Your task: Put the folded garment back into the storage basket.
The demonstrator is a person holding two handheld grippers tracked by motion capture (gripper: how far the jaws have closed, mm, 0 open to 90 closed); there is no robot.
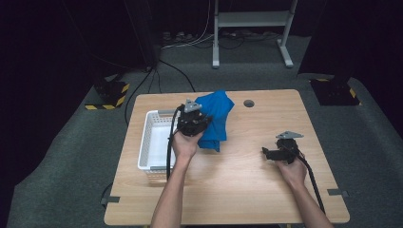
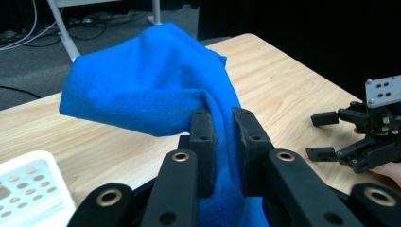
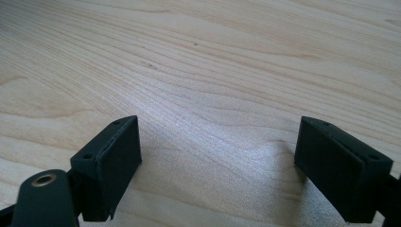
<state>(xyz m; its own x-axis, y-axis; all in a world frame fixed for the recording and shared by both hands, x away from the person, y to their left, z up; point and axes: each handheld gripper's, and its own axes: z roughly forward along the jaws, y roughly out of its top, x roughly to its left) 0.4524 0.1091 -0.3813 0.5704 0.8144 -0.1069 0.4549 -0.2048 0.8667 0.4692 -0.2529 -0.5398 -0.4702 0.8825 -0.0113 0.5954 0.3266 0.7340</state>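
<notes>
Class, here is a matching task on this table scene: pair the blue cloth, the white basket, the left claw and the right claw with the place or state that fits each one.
Things:
1. blue cloth
2. white basket
3. left claw
4. right claw

Places or states:
A. jaws wide apart above bare wood, nothing between them
B. stands near the left edge of the table, on the side of the left hand
C. hangs bunched, pinched between two black jaws
D. shut on fabric

Right pairs: 1-C, 2-B, 3-D, 4-A
</notes>
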